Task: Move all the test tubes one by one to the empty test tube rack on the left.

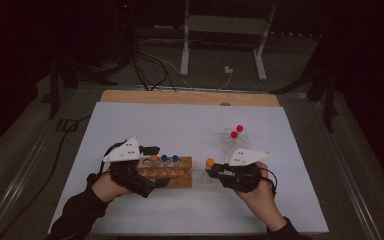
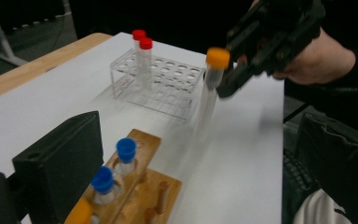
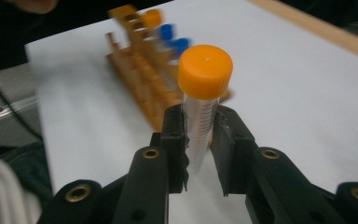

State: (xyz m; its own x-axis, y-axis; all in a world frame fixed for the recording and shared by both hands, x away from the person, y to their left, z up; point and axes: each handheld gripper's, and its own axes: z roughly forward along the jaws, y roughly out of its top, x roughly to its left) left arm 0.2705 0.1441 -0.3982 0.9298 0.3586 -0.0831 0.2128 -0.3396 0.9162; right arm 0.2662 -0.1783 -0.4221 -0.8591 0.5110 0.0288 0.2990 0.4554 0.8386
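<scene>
My right gripper (image 3: 200, 140) is shut on a clear tube with an orange cap (image 3: 204, 70) and holds it upright just under the cap. In the high view that tube (image 1: 210, 162) hangs right of the wooden rack (image 1: 180, 176). The wooden rack holds one orange-capped tube (image 1: 154, 158) and two blue-capped tubes (image 2: 126, 149). My left gripper (image 1: 158, 165) stands open astride the rack's left end; one jaw is close beside the rack and the other is well off it. The left gripper view shows my right gripper (image 2: 223, 79) with the tube above the white sheet.
A clear plastic rack (image 1: 232, 142) with two red-capped tubes (image 1: 237, 131) stands behind my right gripper. A white sheet (image 1: 130, 120) covers the table, with a wooden strip (image 1: 180, 96) along the far edge. Cables and a metal stand (image 1: 185, 50) lie beyond.
</scene>
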